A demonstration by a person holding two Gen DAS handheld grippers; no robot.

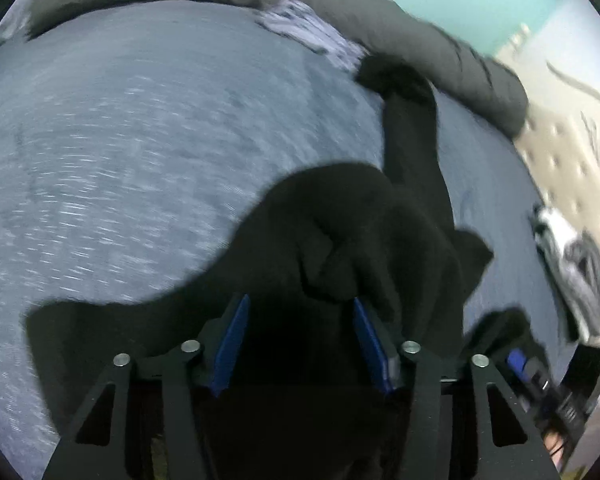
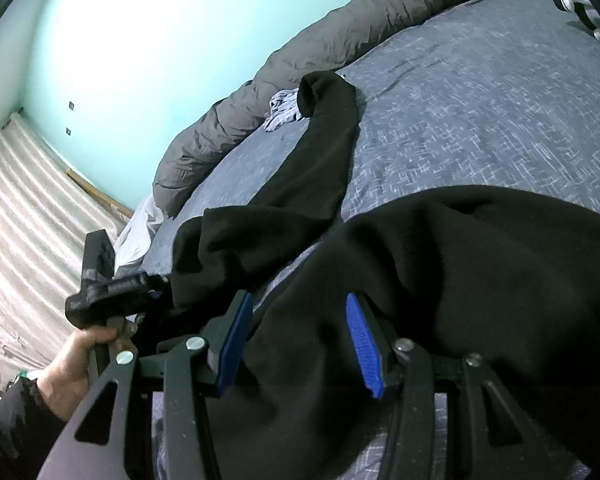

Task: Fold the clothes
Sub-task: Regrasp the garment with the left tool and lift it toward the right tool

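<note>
Slippage is the main risk as I judge it: the black garment (image 2: pixel 480 264) is thick, dark fleece-like cloth, bunched and draped loosely over both tools, and with neither pair of jaws closed on it a pull or lift could let the cloth slide off, dragging the sleeve (image 2: pixel 324 152) askew and spoiling any crease. A second risk is catching the blue-grey bedspread (image 2: pixel 480 112) underneath along with the garment, since the cloth hides what lies below the fingers. The left wrist view is smeared by motion, so a grab made at speed could also seize the wrong layer. The left gripper (image 1: pixel 300 300) has its 2 blue pads wide apart, with a lump of black cloth resting against the right-side pad and spilling across the gap; nothing is pinched. The right gripper (image 2: pixel 300 300) likewise stands wide apart, black cloth lying between and over its fingers without being clamped. The garment lies on the bed, its body heaped near both tools and 1 sleeve stretched away toward the grey rolled duvet (image 2: pixel 340 40) and a pale crumpled garment (image 2: pixel 284 110) beside it.
</note>
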